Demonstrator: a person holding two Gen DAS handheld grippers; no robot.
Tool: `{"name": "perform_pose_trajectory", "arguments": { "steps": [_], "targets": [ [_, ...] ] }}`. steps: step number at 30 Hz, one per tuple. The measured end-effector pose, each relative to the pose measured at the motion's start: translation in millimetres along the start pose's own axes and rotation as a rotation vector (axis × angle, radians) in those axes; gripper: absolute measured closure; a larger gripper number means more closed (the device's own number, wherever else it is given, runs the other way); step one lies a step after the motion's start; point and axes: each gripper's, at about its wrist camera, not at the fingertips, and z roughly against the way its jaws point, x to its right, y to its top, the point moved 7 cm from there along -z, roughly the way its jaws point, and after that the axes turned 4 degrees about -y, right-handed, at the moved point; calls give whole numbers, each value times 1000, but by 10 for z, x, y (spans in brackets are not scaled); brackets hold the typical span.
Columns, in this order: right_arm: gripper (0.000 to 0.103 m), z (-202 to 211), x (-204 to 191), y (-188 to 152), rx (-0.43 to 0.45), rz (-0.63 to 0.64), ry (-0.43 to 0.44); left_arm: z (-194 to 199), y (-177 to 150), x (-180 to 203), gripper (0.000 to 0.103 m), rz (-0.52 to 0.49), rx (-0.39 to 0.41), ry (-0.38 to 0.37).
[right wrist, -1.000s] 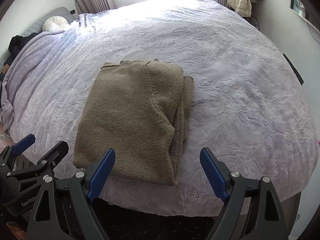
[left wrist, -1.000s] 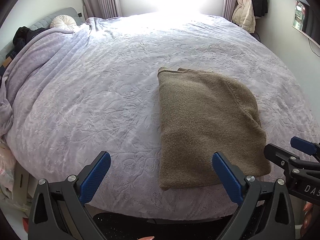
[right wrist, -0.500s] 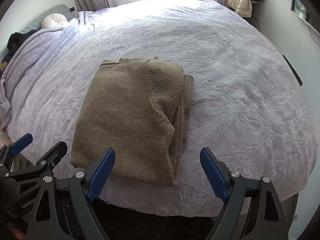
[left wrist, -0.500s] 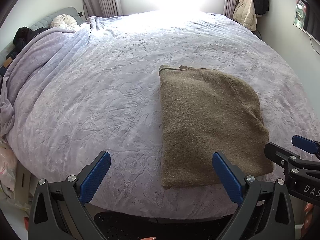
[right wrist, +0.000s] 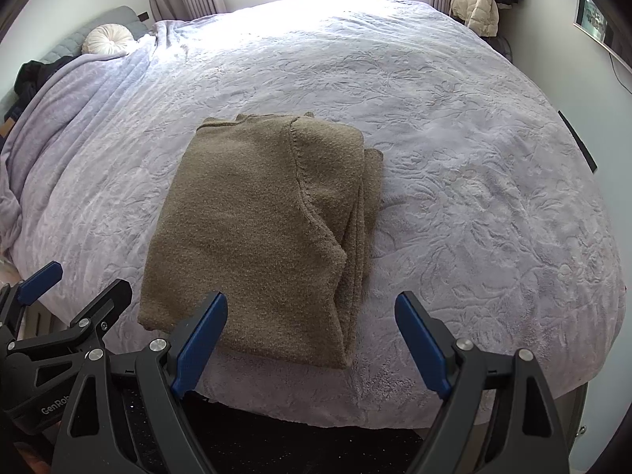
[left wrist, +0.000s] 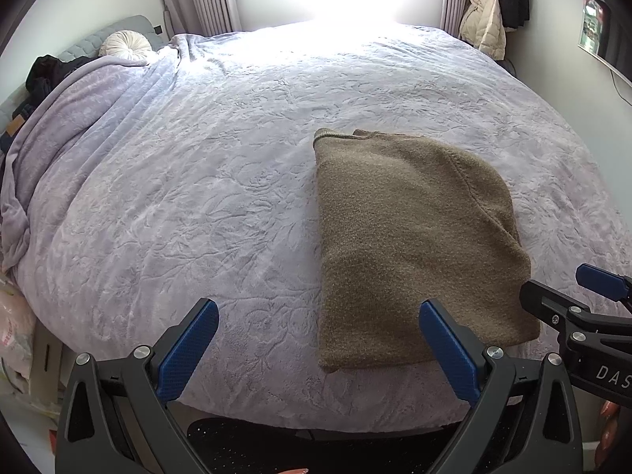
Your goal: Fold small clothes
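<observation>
A folded olive-brown knitted sweater (left wrist: 410,245) (right wrist: 260,233) lies flat on the lilac bedspread (left wrist: 197,197) (right wrist: 474,197), near the bed's front edge. My left gripper (left wrist: 318,349) hovers above that edge, open, with nothing between its blue pads; the sweater's near left corner lies beyond its right finger. My right gripper (right wrist: 310,345) is open too and empty, held over the sweater's near right corner. Each gripper shows at the side of the other's view.
A round cream cushion (left wrist: 126,43) and dark clothes (left wrist: 47,75) lie at the bed's far left. Coats (left wrist: 489,19) hang at the back right beside curtains and a bright window. A bag and boxes (left wrist: 19,339) stand on the floor at left.
</observation>
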Motion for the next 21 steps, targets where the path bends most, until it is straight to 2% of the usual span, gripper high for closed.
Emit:
{"name": "perform_pose_trajectory", "arguments": {
  "steps": [21],
  "targets": [
    [14, 0, -7, 0, 1, 3, 3, 9, -4, 9, 1, -2, 2, 1]
  ]
}}
